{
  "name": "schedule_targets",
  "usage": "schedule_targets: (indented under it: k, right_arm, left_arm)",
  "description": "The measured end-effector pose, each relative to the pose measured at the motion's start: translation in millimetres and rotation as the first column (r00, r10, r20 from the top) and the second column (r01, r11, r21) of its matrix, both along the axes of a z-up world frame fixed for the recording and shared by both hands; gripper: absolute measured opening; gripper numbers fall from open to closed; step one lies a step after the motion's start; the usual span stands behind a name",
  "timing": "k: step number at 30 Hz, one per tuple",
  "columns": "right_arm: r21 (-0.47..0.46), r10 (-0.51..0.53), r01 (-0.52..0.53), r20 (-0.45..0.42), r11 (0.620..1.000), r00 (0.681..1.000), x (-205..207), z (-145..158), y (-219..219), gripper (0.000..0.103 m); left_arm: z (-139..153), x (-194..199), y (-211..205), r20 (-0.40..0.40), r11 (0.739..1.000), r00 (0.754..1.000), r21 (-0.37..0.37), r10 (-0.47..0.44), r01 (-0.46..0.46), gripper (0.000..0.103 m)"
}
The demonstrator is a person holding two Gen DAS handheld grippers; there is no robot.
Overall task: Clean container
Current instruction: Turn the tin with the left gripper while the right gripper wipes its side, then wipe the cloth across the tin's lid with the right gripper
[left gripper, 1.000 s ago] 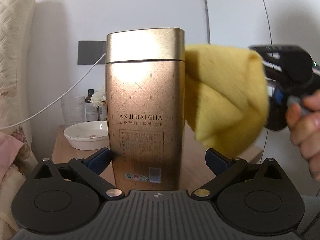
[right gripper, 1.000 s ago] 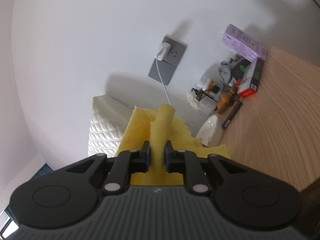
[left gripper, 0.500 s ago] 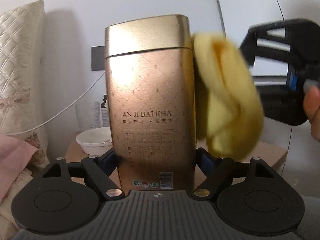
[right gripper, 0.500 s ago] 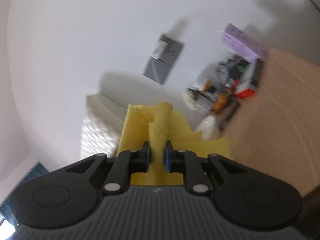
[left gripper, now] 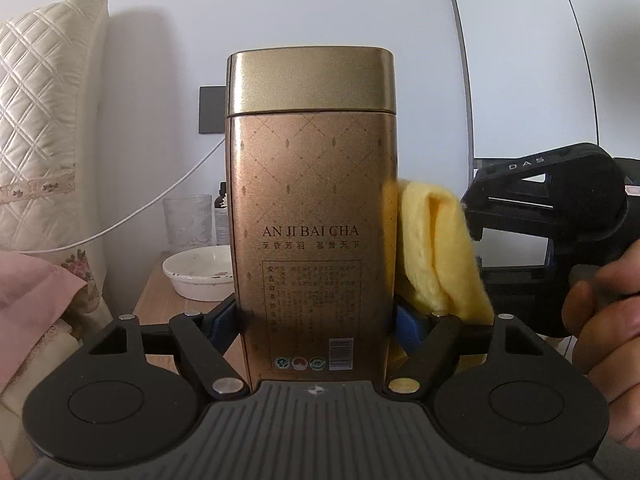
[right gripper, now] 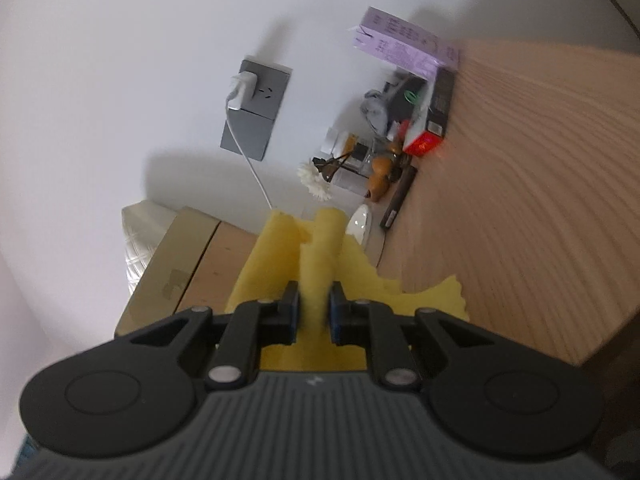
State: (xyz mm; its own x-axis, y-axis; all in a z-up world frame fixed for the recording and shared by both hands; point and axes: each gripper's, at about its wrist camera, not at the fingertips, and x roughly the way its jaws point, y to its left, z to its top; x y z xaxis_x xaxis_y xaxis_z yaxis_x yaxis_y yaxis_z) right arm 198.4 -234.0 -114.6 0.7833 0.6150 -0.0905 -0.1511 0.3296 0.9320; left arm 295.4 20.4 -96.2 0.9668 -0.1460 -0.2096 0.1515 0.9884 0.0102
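A tall golden tea tin (left gripper: 312, 208) lettered "AN JI BAI CHA" stands upright between the jaws of my left gripper (left gripper: 316, 320). The jaws are closing, and both blue pads (left gripper: 222, 320) touch the tin's lower sides. A folded yellow cloth (left gripper: 436, 248) lies against the tin's right side, low down. My right gripper (left gripper: 470, 220), held by a hand, is shut on it. In the right wrist view the right gripper (right gripper: 314, 312) pinches a fold of the cloth (right gripper: 320, 248), with the tin (right gripper: 180, 272) just to its left.
A white bowl (left gripper: 200, 276), a glass (left gripper: 188, 220) and a dark bottle (left gripper: 222, 216) stand on the wooden nightstand (right gripper: 500, 200). A purple box (right gripper: 404, 44) and small clutter line its wall side. A charger cable hangs from the wall socket (right gripper: 256, 108). A quilted headboard (left gripper: 44, 120) is at left.
The left jaws have narrowed from wide apart onto the tin's sides. The yellow cloth has slid down the tin's right side from lid height to the lower half.
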Motion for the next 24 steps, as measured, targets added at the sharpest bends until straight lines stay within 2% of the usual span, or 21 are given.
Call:
schedule_targets:
  k: [6, 8, 10, 14, 18, 20, 24]
  right_arm:
    - [-0.001, 0.006, -0.006, 0.121, 1.000, 0.993, 4, 38, 2, 0.016]
    - [-0.001, -0.002, 0.002, 0.140, 1.000, 0.990, 6, 43, 4, 0.016]
    - [0.002, -0.009, 0.008, 0.137, 1.000, 0.991, 8, 38, 3, 0.016]
    - [0.009, -0.021, 0.020, 0.037, 1.000, 0.999, 10, 6, 1, 0.016]
    - [0.024, -0.016, 0.016, -0.031, 1.000, 0.999, 8, -17, 0, 0.015]
    - [0.010, -0.013, 0.013, -0.017, 1.000, 1.000, 8, -11, 1, 0.015]
    - [-0.045, 0.006, -0.002, 0.080, 0.999, 0.997, 9, 24, -2, 0.015]
  left_arm:
    - [-7, -27, 4, 0.002, 1.000, 1.000, -0.001, 0.002, -0.002, 0.080]
    - [-9, -26, 7, 0.003, 1.000, 1.000, 0.000, 0.002, -0.002, 0.080]
    - [-11, -24, 8, 0.002, 1.000, 1.000, 0.000, 0.003, -0.003, 0.079]
    - [-14, -25, 11, 0.002, 1.000, 1.000, 0.001, 0.005, -0.005, 0.080]
    - [-2, -51, 4, 0.003, 1.000, 1.000, -0.007, -0.014, 0.014, 0.080]
    - [-4, -54, 4, 0.001, 1.000, 1.000, -0.010, -0.014, 0.014, 0.080]
    - [2, -55, 6, 0.006, 0.999, 1.000, -0.047, -0.011, 0.011, 0.081]
